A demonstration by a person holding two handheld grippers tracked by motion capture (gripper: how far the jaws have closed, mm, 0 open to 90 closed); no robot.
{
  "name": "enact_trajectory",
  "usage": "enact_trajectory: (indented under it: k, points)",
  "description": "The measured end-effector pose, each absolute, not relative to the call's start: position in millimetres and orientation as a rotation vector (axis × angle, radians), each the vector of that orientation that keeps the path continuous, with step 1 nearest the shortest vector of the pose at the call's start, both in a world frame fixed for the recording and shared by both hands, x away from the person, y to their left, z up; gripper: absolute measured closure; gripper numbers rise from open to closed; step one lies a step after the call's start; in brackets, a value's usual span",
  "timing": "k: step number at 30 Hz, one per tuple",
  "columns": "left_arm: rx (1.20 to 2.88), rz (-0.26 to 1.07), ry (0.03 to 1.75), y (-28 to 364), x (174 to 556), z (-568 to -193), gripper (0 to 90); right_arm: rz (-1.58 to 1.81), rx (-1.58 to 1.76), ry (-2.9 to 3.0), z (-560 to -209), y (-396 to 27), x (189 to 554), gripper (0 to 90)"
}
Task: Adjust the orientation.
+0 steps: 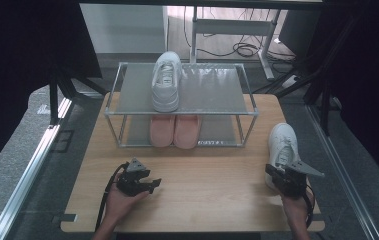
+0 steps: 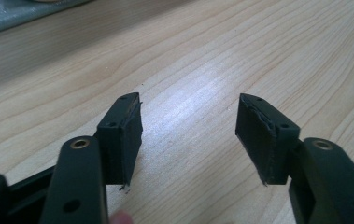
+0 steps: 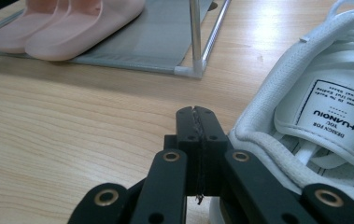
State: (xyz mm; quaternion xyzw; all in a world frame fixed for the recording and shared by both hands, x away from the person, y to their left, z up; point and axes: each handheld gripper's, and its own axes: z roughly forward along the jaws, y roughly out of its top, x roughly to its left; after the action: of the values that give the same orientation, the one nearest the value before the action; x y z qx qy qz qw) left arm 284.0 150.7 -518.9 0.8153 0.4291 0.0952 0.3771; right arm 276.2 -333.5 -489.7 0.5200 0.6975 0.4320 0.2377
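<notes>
A white sneaker (image 1: 282,145) lies on the wooden table (image 1: 202,170) at the right; its heel and tongue label (image 3: 338,112) are close in the right gripper view. My right gripper (image 1: 275,175) (image 3: 197,122) is shut with nothing between its pads, just left of the sneaker's heel. A second white sneaker (image 1: 166,82) stands on the rack's top shelf (image 1: 212,90). A pair of pink slippers (image 1: 175,131) (image 3: 67,23) sits on the lower shelf. My left gripper (image 1: 149,185) (image 2: 188,135) is open above bare wood at the front left.
The metal-framed two-shelf rack (image 1: 244,112) stands at the table's far side; its corner post (image 3: 196,37) is near the right gripper. Dark stands and cables lie beyond the table. Bare wood lies between the two grippers.
</notes>
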Motion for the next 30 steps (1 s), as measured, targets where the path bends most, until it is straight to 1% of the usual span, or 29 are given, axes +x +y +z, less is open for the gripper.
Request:
enact_trajectory:
  k: [7, 30]
  points:
    - [2.074, 0.252, 1.101, 151.9, 283.7, -518.2, 39.0, 1.171, 1.423, 1.917, -490.6, -332.7, 276.2, 90.0]
    - [2.097, 0.246, 1.109, 152.5, 284.7, -519.0, 38.8, 1.166, 1.443, 1.907, -491.5, -339.3, 270.4, 90.0]
